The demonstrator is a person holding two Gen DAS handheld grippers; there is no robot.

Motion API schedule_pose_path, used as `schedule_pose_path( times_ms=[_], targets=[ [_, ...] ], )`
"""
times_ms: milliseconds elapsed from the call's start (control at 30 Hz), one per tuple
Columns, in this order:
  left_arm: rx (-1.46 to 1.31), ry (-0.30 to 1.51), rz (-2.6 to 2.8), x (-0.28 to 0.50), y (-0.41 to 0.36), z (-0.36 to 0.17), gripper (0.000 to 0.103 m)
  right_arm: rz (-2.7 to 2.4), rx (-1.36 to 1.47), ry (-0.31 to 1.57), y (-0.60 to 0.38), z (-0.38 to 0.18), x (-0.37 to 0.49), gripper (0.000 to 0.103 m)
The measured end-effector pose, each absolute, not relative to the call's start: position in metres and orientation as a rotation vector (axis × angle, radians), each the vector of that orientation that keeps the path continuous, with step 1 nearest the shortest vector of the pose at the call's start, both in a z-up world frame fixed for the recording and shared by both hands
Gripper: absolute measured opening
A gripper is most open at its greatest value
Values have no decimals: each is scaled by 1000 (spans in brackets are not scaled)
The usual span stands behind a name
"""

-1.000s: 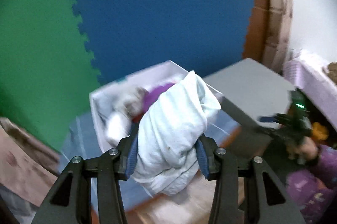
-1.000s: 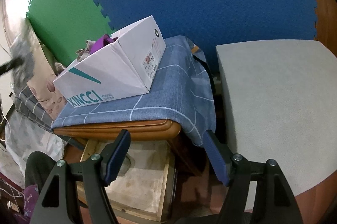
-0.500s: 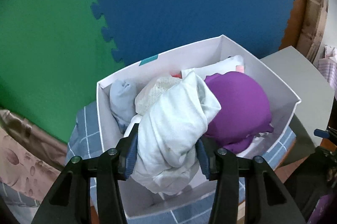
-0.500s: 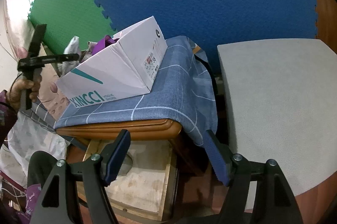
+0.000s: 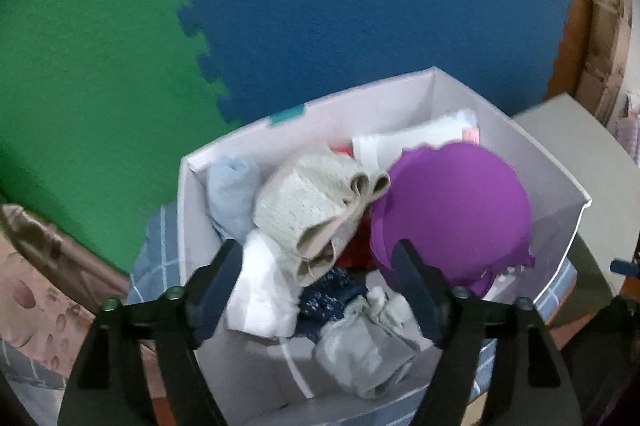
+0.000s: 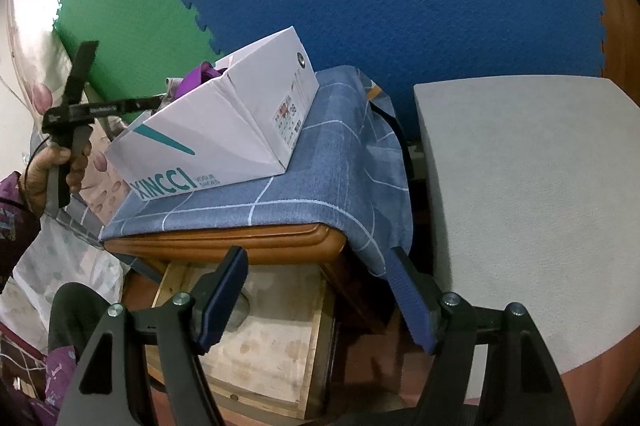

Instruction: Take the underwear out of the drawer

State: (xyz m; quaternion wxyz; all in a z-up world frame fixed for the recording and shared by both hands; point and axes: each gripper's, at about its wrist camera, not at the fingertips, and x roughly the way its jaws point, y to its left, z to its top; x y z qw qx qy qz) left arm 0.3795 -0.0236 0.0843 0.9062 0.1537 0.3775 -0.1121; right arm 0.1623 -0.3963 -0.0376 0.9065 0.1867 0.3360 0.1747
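White bundle (image 5: 260, 290) dropped; left gripper (image 5: 320, 266) wide, empty.

My grippers (image 5: 316, 278) are black-framed with navy pads (image 5: 412, 282), silver screws; purple patterned sleeve (image 6: 12, 202) at nine o'clock.

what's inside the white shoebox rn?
White shoebox holds a purple bra, beige rolled knit, pale blue roll, white pieces, navy patterned cloth, something red. Lower layers and box floor mostly covered.
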Motion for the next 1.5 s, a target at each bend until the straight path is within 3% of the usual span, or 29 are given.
schedule_pose_path(
  times_ms=[333, 567, 767, 1033, 1233, 1500],
  targets=[
    [156, 452, -176, 265, 27, 126, 102, 411, 239, 703, -368, -32, 156, 73],
    [242, 519, -63, 188, 76, 71, 102, 675, 59, 868, -279, -32, 160, 73],
    [205, 616, 86, 158, 121, 16, 102, 797, -166, 1040, -159, -66, 177, 73],
    [-55, 572, 114, 147, 165, 19, 102, 706, -429, 1153, -58, -119, 202, 74],
    [-150, 575, 147, 145, 184, 14, 102, 649, -683, 1102, -7, -153, 197, 75],
    [-92, 578, 231, 147, 175, 14, 102, 567, -814, 1159, 12, -204, 218, 75]
  ],
)
